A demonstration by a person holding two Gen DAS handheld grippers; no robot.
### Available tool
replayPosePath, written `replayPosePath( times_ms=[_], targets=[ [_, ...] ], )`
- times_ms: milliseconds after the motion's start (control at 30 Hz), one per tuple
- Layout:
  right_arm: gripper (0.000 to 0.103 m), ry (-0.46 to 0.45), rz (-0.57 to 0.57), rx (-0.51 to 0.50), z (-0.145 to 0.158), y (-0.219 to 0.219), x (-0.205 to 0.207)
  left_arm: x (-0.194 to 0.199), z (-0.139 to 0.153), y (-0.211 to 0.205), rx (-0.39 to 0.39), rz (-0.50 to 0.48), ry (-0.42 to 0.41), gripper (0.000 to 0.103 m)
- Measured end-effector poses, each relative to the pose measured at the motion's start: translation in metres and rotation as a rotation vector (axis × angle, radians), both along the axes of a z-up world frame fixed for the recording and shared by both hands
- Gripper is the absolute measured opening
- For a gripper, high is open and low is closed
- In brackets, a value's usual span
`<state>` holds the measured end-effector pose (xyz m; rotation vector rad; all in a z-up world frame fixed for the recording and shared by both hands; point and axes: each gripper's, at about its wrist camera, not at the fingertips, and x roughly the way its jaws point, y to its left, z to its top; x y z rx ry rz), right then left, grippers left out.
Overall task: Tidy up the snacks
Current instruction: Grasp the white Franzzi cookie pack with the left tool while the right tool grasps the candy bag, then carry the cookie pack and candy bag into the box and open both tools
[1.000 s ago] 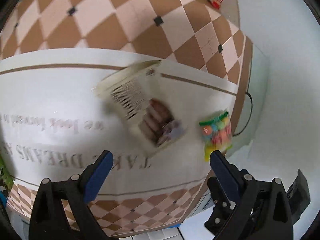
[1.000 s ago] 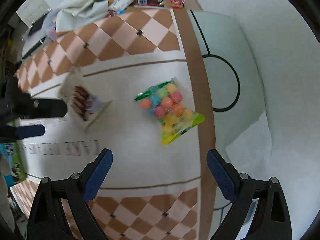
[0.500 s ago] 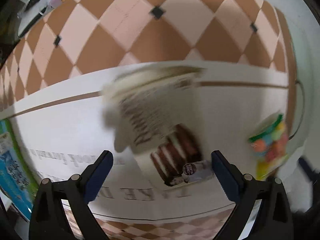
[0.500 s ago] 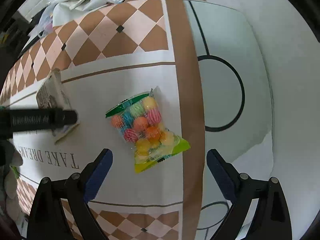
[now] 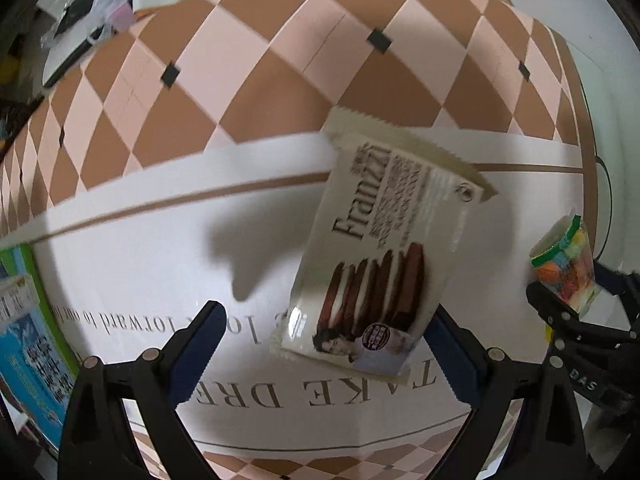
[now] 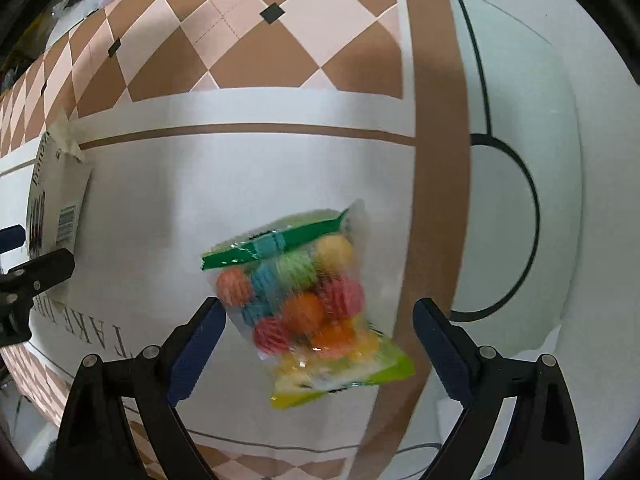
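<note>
Hovering over: a worktop [image 5: 132,264] covered by a cloth of brown and pink diamonds with a white band of printed lettering; both tools hang above it with nothing in their grip.

Far left of the left tool: a blue and green printed packet [image 5: 24,344] at the edge of the left wrist view, partly cut off.

Left tool [image 5: 326,350]: jaws spread wide, blue-padded fingers [image 5: 200,344] on either side of the lower end of the biscuit packet; whether the right pad touches the packet, I cannot tell.

Biscuit packet [image 5: 384,248]: cream wrapper marked "Franzzi", picturing a row of dark sandwich biscuits. It sits ahead of the left tool and between its fingers, tilted, crimped top end pointing away. Its shadow falls on the white band to the left, so it seems to stand off the cloth, though what carries it is not clear.

Between the tools: in the right wrist view the same packet [image 6: 56,196] shows edge-on at the far left, just above a finger of the left tool [image 6: 24,280].

Right tool [image 6: 318,346]: jaws wide apart, closed on nothing.

Candy bag [image 6: 304,304]: clear bag of coloured balls with a green strip at its top and a yellow-green bottom edge, lying on the white band, ahead of the right tool and between its fingers, nearer the left one. The left wrist view shows it [image 5: 568,264] far to the right.

Right of the right tool: a brown border stripe, then a white surface with a black line [image 6: 528,208].
</note>
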<state>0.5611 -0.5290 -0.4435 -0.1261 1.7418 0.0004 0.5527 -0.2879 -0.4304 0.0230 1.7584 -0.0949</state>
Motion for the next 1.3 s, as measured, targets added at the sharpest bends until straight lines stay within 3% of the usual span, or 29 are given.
replayPosePath(
  times_ms=[33, 167, 333, 433, 533, 567, 700, 800, 933, 1067, 1300],
  targets=[
    [0.08, -0.002, -0.023, 0.005, 0.0, 0.0, 0.0, 0.0, 0.0, -0.002, -0.001, -0.009, -0.005, 0.099],
    [0.06, -0.002, -0.158, 0.043, 0.007, -0.006, -0.01, 0.01, -0.006, -0.015, -0.004, -0.028, -0.007, 0.099],
    [0.06, 0.037, -0.35, 0.17, 0.009, -0.021, -0.016, 0.015, -0.01, -0.037, 0.005, -0.088, -0.028, 0.099],
    [0.07, 0.049, -0.378, 0.182, 0.01, -0.027, -0.014, 0.019, -0.011, -0.047, 0.014, -0.114, -0.036, 0.099],
    [0.072, 0.033, -0.394, 0.166, 0.011, -0.034, -0.013, 0.02, -0.012, -0.057, 0.02, -0.143, -0.044, 0.087],
    [0.073, 0.03, -0.397, 0.163, 0.011, -0.034, -0.014, 0.024, -0.011, -0.059, 0.019, -0.145, -0.045, 0.074],
    [0.073, 0.016, -0.342, 0.094, 0.005, -0.017, -0.001, 0.014, -0.007, -0.069, 0.03, -0.179, -0.089, 0.058],
    [0.073, 0.004, -0.313, 0.032, 0.005, -0.007, -0.004, 0.005, -0.007, -0.075, 0.028, -0.192, -0.095, 0.057],
    [0.073, -0.026, -0.352, 0.026, 0.011, -0.002, -0.004, 0.011, -0.007, -0.078, 0.028, -0.193, -0.106, 0.057],
    [0.057, -0.07, -0.359, 0.019, 0.024, -0.005, 0.001, 0.008, -0.009, -0.083, 0.026, -0.2, -0.117, 0.057],
    [0.053, -0.087, -0.364, 0.017, 0.039, -0.017, -0.006, -0.012, -0.005, -0.082, 0.024, -0.205, -0.132, 0.057]
  ],
)
